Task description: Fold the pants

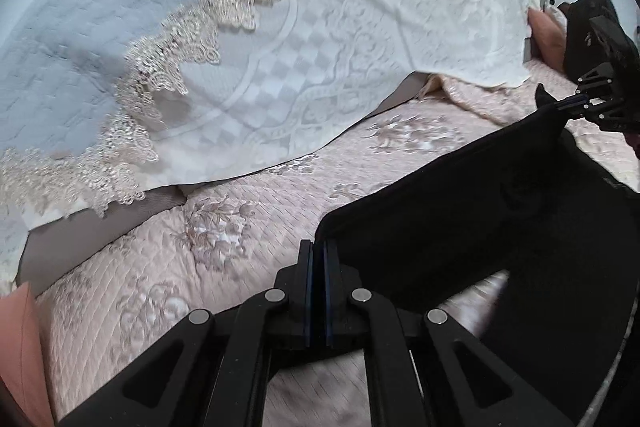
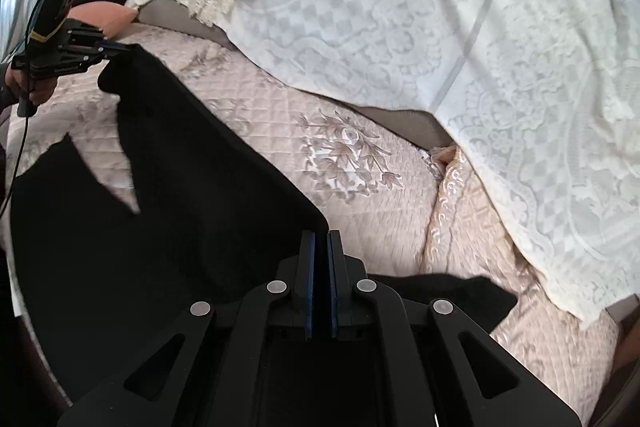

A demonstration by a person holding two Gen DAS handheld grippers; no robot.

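— So, where are the pants (image 1: 500, 227) at this moment?

— Lifted off the pink quilted cover (image 1: 224, 235), stretched between the two grippers. In the left wrist view the black cloth fills the near right, and its top edge runs taut from the left gripper (image 1: 319, 247) up to the right gripper (image 1: 560, 103) at the far right.

— And the jaws?

— Both pairs are pressed together. The left gripper's blue pads (image 1: 308, 291) sit almost flush, pinching one corner of that top edge. The right gripper, seen from its own camera (image 2: 321, 239), does the same at the other corner.

— Can you see the left gripper from the right side too?

— Yes, at the far left (image 2: 120, 47), with a hand (image 2: 32, 87) wrapped round its handle and a thin cable hanging below it. Black cloth hangs from its closed tips.

— How does the cloth hang?

— Unevenly. In the right wrist view, the pants (image 2: 160, 227) show a gap on the left where the pink cover (image 2: 352, 155) is visible through, and a dark piece (image 2: 460, 291) lies on the cover to the near right.

— What else is around?

— A white lace spread (image 1: 340, 47) with a beige fringe drapes over the far side. A salmon cushion (image 2: 104, 15) sits at the far left.
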